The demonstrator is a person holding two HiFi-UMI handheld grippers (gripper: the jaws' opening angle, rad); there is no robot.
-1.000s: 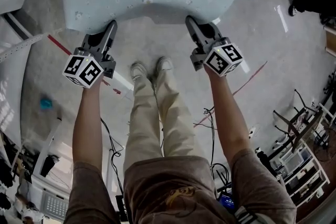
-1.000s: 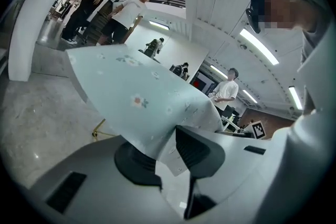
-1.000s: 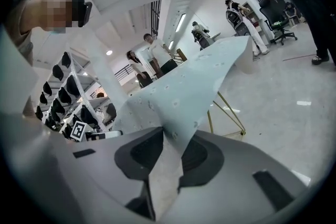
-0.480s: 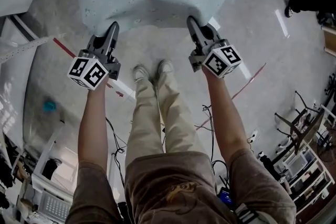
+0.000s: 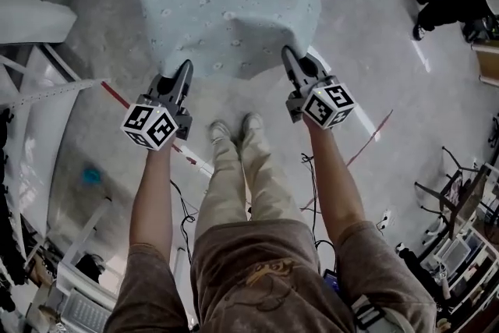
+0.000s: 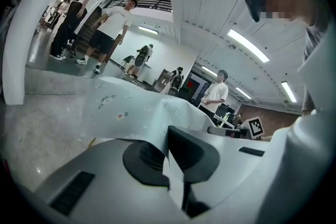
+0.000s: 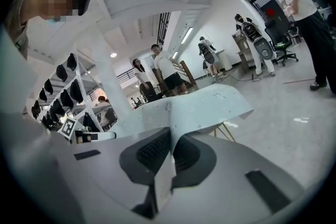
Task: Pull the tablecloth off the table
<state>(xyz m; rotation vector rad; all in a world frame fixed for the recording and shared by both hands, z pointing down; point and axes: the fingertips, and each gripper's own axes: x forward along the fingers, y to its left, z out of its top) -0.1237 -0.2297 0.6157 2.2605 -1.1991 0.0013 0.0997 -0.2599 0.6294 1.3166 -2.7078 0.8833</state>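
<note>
Cloth (image 5: pixel 230 4) in head view: pale blue, small flowers, spread ahead of feet (image 5: pixel 232 129) over grey floor (image 5: pixel 374 51), near edge drawn toward body, both near corners pinched. Left gripper (image 5: pixel 184 68) on left corner, right gripper (image 5: pixel 288 54) on right corner, marker cubes toward camera, arms stretched forward. Dark-clothed person (image 5: pixel 448 0) at upper right, well apart. Left gripper view: jaws together on cloth (image 6: pixel 131 107), thin fold clamped between dark pads (image 6: pixel 191 152), rest rising ahead in a wrinkled sheet; people (image 6: pixel 107 23) standing far behind. Right gripper view: jaws likewise closed on cloth (image 7: pixel 210 105), edge nipped between ribbed pads (image 7: pixel 152 152), sheet stretching away flat, table legs (image 7: pixel 226 132) visible beneath far side; rack (image 7: pixel 58 97) of dark caps at left.
</note>
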